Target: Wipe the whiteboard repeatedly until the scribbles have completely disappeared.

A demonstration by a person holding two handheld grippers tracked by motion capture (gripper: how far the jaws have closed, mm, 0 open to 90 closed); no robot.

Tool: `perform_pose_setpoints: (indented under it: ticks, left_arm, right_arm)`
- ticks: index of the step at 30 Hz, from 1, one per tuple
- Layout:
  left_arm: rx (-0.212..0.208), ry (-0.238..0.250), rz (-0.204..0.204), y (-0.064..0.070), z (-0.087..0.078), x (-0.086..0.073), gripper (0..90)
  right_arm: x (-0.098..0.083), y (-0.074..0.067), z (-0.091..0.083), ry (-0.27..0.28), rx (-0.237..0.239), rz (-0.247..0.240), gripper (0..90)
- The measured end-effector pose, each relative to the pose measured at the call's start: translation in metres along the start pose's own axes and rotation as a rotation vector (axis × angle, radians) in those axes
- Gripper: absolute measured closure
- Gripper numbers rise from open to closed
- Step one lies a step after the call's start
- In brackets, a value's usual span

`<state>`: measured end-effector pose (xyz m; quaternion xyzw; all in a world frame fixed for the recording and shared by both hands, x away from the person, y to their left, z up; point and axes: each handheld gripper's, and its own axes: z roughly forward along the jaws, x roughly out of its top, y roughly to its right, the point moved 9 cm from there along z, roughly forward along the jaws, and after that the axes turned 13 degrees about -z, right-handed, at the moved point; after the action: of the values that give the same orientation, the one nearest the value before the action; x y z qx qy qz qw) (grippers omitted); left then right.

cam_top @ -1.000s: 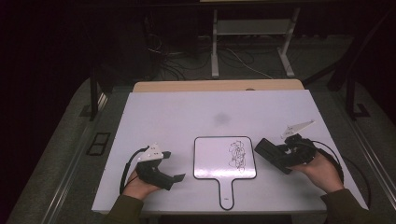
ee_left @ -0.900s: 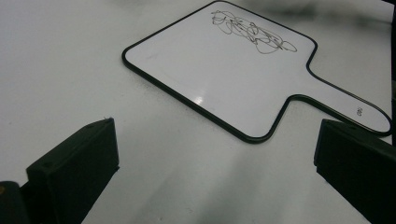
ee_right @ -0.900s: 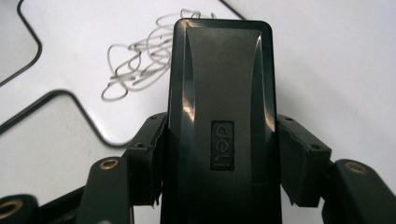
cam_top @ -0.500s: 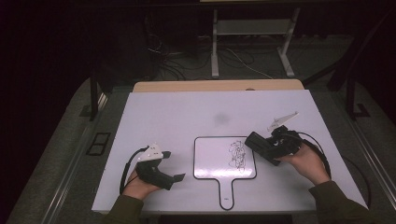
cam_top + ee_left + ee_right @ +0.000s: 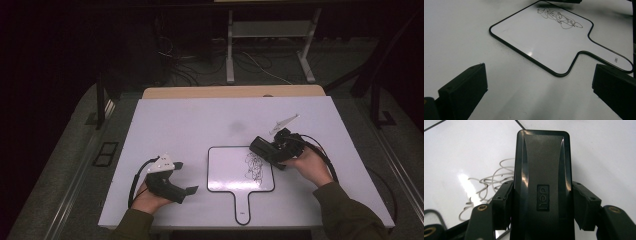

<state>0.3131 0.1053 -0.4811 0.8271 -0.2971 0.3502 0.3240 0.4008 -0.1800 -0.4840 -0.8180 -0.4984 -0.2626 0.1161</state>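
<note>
A: Wide shot first: the white counter (image 5: 200, 125) has plenty of bare surface across its far half, and its left and right margins lie open too. Beyond the far edge runs a tan strip (image 5: 232, 92), then dark floor with cables.

B: And the near edge?
A: Crowded. The handled whiteboard (image 5: 230, 172) lies flat near the middle, handle pointing to the person's edge and almost reaching it. A black scribble (image 5: 256, 166) sits on its right part.

B: Where's the right hand-held gripper (image 5: 267, 150)?
A: Over the whiteboard's upper right corner, just above the scribble. Its jaws are clamped on a black eraser (image 5: 541, 182), one jaw pressed to each long side. In the right gripper view the eraser reaches forward across the board's black rim, with the scribble showing to its left. I cannot tell whether it touches the board.

B: And the left hand-held gripper (image 5: 182, 177)?
A: Low on the counter left of the whiteboard, apart from it, aimed toward the board. Jaws spread wide with nothing between them; in the left gripper view bare counter lies between them and the board's edge (image 5: 524, 52).
</note>
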Motion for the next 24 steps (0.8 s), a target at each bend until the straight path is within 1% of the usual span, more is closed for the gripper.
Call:
perform_pose_setpoints:
  ticks: [9, 12, 14, 18, 19, 20, 24]
  left_arm:
    - [-0.001, -0.001, 0.0, 0.0, 0.0, 0.0, 0.0]
    - [0.002, -0.001, 0.0, 0.0, 0.0, 0.0, 0.0]
    - [0.001, 0.001, 0.001, 0.0, 0.0, 0.0, 0.0]
    - [0.0, 0.0, 0.0, 0.0, 0.0, 0.0, 0.0]
    - [0.001, 0.0, 0.0, 0.0, 0.0, 0.0, 0.0]
    - [0.0, -0.002, 0.001, 0.0, 0.0, 0.0, 0.0]
    - [0.001, -0.003, 0.0, 0.0, 0.0, -0.001, 0.0]
  right_arm:
    - [0.01, 0.002, 0.012, -0.01, -0.006, -0.014, 38.8]
    - [0.013, 0.001, 0.019, -0.018, -0.003, -0.03, 38.9]
    - [0.013, 0.001, 0.02, -0.022, -0.005, -0.029, 38.9]
    - [0.013, 0.0, 0.025, -0.038, -0.013, -0.046, 38.9]
    - [0.011, 0.0, 0.028, -0.059, -0.022, -0.063, 38.9]
    - [0.011, 0.0, 0.029, -0.059, -0.025, -0.068, 38.9]
    - [0.011, 0.0, 0.029, -0.062, -0.031, -0.065, 38.9]
